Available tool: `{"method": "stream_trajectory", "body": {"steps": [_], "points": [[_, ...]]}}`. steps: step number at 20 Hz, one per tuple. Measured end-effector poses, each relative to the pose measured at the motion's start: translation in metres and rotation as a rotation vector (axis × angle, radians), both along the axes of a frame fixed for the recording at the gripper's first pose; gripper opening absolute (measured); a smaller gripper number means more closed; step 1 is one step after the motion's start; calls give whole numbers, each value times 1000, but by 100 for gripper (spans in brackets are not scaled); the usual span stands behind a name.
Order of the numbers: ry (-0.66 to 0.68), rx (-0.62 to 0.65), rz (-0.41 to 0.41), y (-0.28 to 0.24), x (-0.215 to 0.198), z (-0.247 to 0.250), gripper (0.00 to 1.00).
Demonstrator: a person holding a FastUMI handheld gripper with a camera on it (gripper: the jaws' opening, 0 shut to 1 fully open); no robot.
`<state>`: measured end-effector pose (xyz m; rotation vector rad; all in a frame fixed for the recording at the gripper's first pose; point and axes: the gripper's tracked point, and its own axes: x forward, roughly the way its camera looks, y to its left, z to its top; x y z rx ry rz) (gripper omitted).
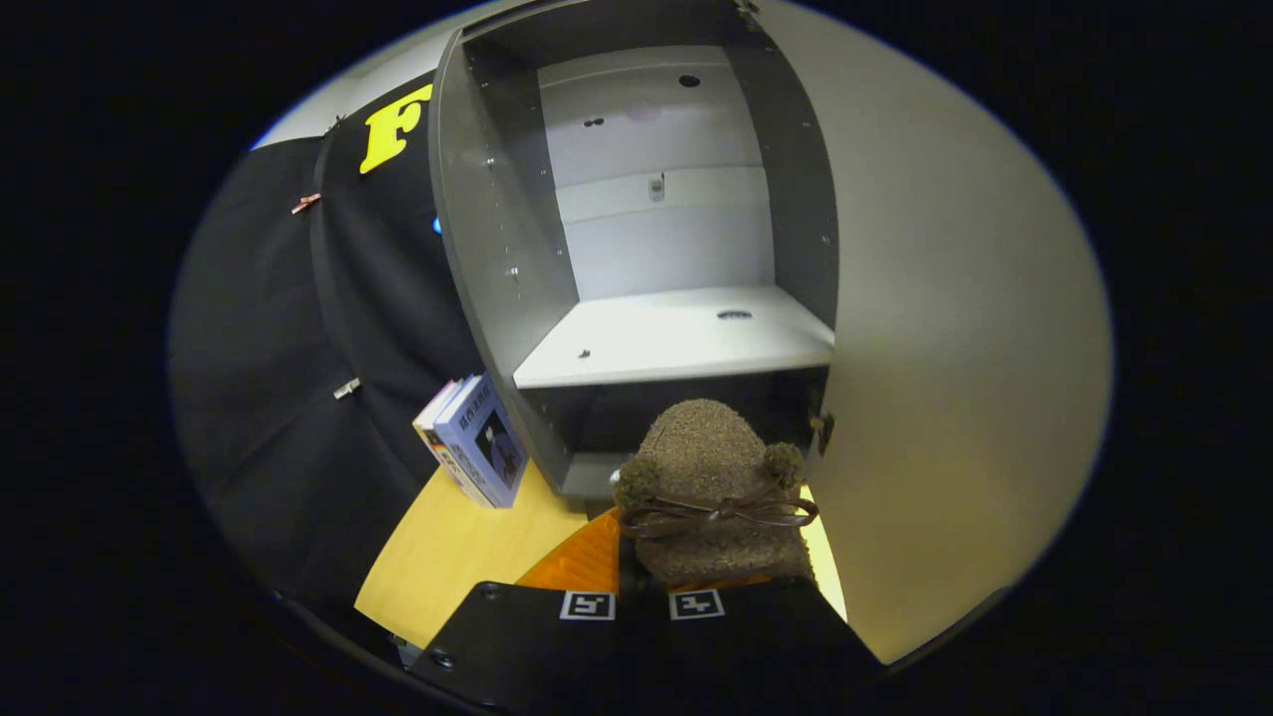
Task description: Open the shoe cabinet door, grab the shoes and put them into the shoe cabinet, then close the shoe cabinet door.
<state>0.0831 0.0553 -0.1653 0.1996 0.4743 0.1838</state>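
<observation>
Gripper view, nearest first: my gripper (641,587) is clamped on the shoe (711,487), both fingers pinching its heel end — a fuzzy, soft slipper with a thin bow, light I'd judge, and likely to squash, so the firmer rim is the place to hold. Just beyond its toe the shoe cabinet (636,249) stands open, its door (955,378) swung aside — books (475,452) lean alongside.

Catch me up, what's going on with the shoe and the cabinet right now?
The gripper is holding a fuzzy brown shoe with a bow between its fingers, just in front of the shoe cabinet. The cabinet door stands open beside it. The white shelf inside has no shoe on it yet. Two books lean against the cabinet's outer side.
</observation>
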Motion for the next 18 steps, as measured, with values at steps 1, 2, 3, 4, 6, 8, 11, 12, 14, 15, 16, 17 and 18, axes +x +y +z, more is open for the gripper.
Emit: {"method": "stream_trajectory", "body": {"steps": [1, 2, 3, 4, 6, 8, 11, 12, 14, 15, 16, 17, 18], "points": [[-5, 0, 1, 2, 16, 12, 5], [-19, 0, -3, 2, 31, 26, 5], [-28, -6, -5, 3, 50, 38, 5], [-40, -14, -15, 2, 68, 50, 5], [-57, -19, -26, 2, 103, 68, 5], [-72, -17, -47, 3, 141, 81, 5], [-59, -35, -58, 5, 191, 83, 5], [-54, -38, -63, 4, 207, 82, 5], [-45, -39, -80, 4, 238, 78, 5], [-35, -49, -90, 3, 252, 73, 5], [-25, -59, -101, 1, 266, 66, 5], [-15, -63, -106, 2, 279, 59, 5], [-2, -66, -103, 5, 291, 52, 5]]}}
